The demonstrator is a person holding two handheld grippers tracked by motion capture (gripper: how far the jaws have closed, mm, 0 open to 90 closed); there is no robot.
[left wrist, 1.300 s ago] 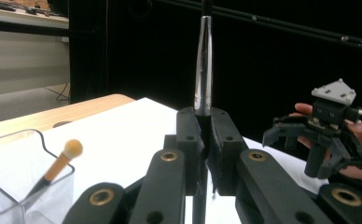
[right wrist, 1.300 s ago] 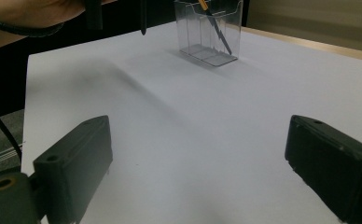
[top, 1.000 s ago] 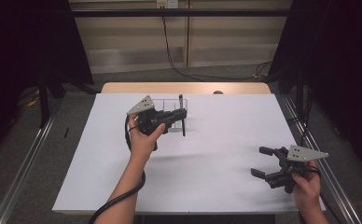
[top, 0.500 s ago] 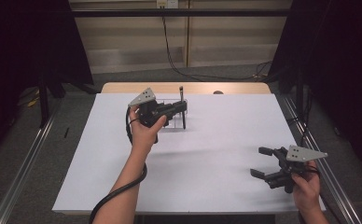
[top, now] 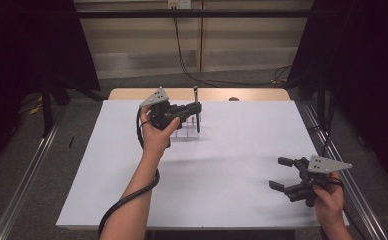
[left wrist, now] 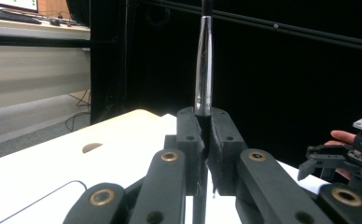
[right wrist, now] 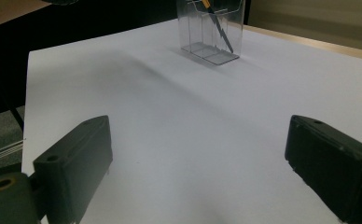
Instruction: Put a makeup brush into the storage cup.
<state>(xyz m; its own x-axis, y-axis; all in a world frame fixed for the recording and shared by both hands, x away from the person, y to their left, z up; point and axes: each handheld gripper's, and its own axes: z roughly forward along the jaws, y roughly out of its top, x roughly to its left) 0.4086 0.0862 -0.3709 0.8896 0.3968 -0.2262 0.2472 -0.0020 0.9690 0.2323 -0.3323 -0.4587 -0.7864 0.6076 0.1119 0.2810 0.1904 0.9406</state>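
My left gripper (top: 196, 111) is shut on a slim pen (top: 196, 95) with a black and silver barrel, held upright above the far middle of the white table (top: 232, 150). In the left gripper view the pen (left wrist: 203, 70) rises straight from between the closed pads (left wrist: 188, 135). A clear plastic holder (top: 181, 134) stands just below and in front of that gripper. In the right gripper view the holder (right wrist: 212, 32) has another dark pen (right wrist: 220, 29) leaning inside. My right gripper (top: 278, 173) stands open with nothing between its jaws at the near right.
The white sheet ends near the right hand at the table's front right edge. A wooden strip (top: 252, 94) with a round hole runs along the far edge. Metal rails (top: 27, 175) flank the table. The left gripper's cable (top: 127, 200) trails along the forearm.
The left hand has risen and shifted a little toward the far side, carrying the pen over the holder. The right hand has kept still.
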